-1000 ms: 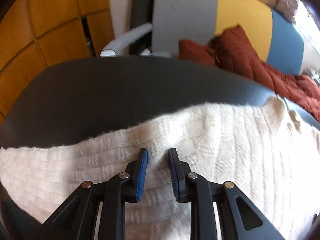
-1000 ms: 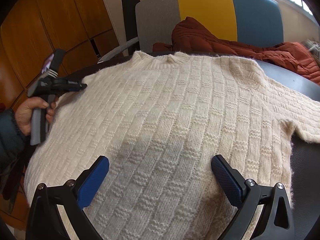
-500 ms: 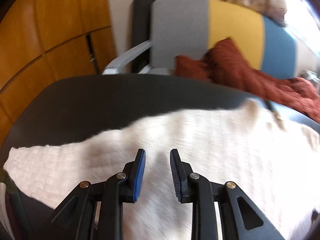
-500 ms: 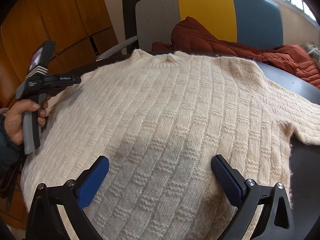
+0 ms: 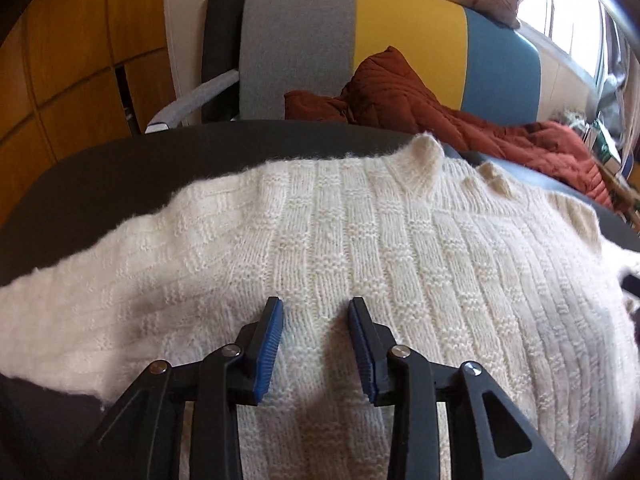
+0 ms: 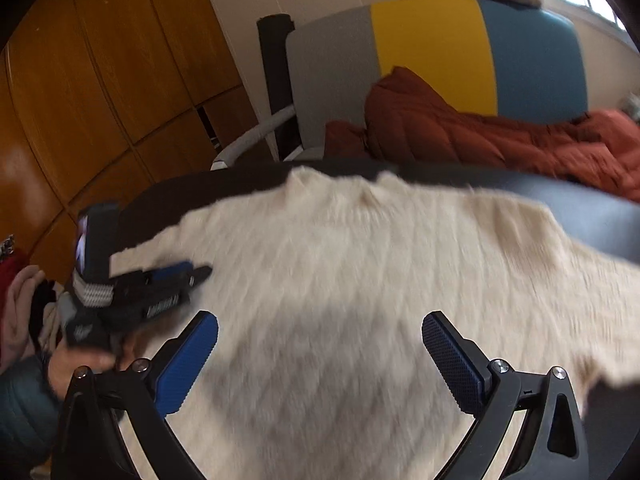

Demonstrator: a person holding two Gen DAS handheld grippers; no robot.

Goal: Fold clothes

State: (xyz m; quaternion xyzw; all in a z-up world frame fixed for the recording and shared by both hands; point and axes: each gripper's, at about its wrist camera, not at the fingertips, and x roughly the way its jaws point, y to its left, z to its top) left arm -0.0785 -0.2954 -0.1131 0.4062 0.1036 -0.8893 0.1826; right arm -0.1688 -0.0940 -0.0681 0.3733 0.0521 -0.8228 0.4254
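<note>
Wood panels [image 6: 100, 92] and a grey, yellow and blue chair [image 5: 404, 36] stand behind the dark table [image 5: 120, 168], where the cream sweater [image 5: 400, 264] lies flat, collar toward the chair, a rust jacket [image 5: 460, 120] heaped on the seat beyond. My left gripper [image 5: 316, 344] tilts down over the knit beside the near sleeve, its 2 blue pads spreading wider with only flat fabric showing below the gap, nothing pinched. Only my right view, blurred, shows that left gripper [image 6: 172, 284] from outside, my hand [image 6: 76, 364] in a teal cuff wrapped round its handle at the sweater's edge. My right gripper [image 6: 320, 360] hangs above the sweater's body, pads spread wide, clamping nothing.
</note>
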